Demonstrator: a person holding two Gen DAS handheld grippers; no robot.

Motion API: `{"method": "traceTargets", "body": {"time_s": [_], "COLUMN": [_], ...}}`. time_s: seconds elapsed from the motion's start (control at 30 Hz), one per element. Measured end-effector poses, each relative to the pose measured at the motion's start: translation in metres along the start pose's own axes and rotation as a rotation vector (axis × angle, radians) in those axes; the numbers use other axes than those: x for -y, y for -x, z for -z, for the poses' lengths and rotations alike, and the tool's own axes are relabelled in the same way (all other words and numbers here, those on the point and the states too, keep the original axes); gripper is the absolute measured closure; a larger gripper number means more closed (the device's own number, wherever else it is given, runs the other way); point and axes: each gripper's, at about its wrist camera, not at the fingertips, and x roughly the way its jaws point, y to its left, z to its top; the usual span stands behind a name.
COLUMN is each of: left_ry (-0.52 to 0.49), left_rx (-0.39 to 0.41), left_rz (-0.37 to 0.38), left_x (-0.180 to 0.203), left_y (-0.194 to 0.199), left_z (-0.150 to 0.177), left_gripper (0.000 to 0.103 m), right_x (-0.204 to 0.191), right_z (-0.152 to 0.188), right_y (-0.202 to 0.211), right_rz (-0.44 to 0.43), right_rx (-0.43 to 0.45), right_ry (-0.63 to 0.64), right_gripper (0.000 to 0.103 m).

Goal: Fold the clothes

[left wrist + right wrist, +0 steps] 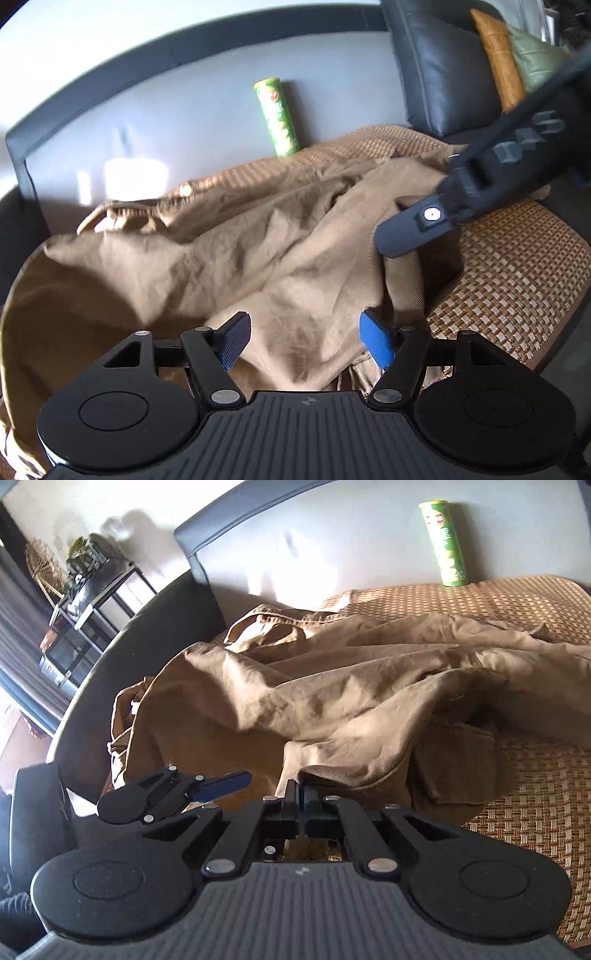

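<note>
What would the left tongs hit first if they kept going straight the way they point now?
Most likely the crumpled tan cotton garment lying on the woven mat: it fills the gap between the open left tongs. Depth is hard to judge.

Tan garment (258, 236), crumpled (deep creases), heaped across woven mat (517, 280)

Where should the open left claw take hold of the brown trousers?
On the loose edge of the trousers hanging over the sofa's front, coming in from the front. The right claw already pinches the neighbouring edge, and the left claw is open over the cloth.
</note>
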Motion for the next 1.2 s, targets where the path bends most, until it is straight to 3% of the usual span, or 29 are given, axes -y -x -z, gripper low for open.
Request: {"method": "traceTargets", "body": {"time_s": [0.07,0.37,0.4,0.43,0.47,0.53,0.73,0.77,0.83,0.87,0.97,1.03,1.13,1.2], "left_ry": [0.002,0.047,0.065,0.086,0.119,0.172,0.234,0.235,0.231,0.221,0.149,0.075,-0.010,-0.044], "left_rx": [0.010,-0.012,-0.020,-0.043,-0.082,-0.143,-0.107,-0.110,-0.113,-0.111,-0.103,-0.086,-0.043,-0.041], "left_rz": [-0.048,-0.099,-0.090,-0.062,-0.016,-0.054,-0.151,-0.157,-0.124,-0.097,-0.033,-0.009,-0.043,-0.060], "left_x": [0.001,0.009,0.008,0.006,0.002,-0.004,-0.052,-0.059,-0.065,-0.061,-0.032,-0.004,0.034,0.052], "left_y": [0.002,-0.026,-0.031,-0.038,-0.042,-0.054,-0.038,-0.035,-0.030,-0.026,-0.020,-0.016,-0.010,-0.013], "left_z": [0.001,-0.006,-0.006,-0.007,-0.007,-0.007,-0.003,-0.003,-0.006,-0.009,-0.022,-0.033,-0.049,-0.057], "left_gripper": [0.025,0.021,0.024,0.051,0.103,0.103,0.103,0.103,0.103,0.101,0.056,0.033,0.016,0.013], "right_x": [0.004,0.002,0.004,0.005,0.006,0.007,0.024,0.033,0.053,0.062,0.089,0.106,0.140,0.169], "right_z": [-0.001,-0.003,-0.002,-0.001,0.001,0.003,0.004,0.002,-0.002,-0.005,-0.014,-0.021,-0.031,-0.033], "right_y": [-0.001,-0.012,-0.012,-0.011,-0.010,-0.008,0.019,0.023,0.031,0.035,0.042,0.045,0.037,0.025], "right_rz": [0.003,0.003,-0.001,-0.003,-0.004,0.001,0.060,0.072,0.097,0.109,0.160,0.201,0.304,0.317], "right_rx": [0.008,-0.011,-0.013,-0.011,-0.009,-0.003,0.050,0.073,0.117,0.139,0.194,0.223,0.231,0.217], "right_ry": [-0.010,-0.010,-0.018,-0.022,-0.025,-0.024,-0.006,-0.037,-0.100,-0.131,-0.209,-0.254,-0.326,-0.417], "right_gripper": [0.100,0.100,0.100,0.100,0.100,0.097,0.089,0.082,0.054,0.054,0.052,0.032,0.029,0.027]}}
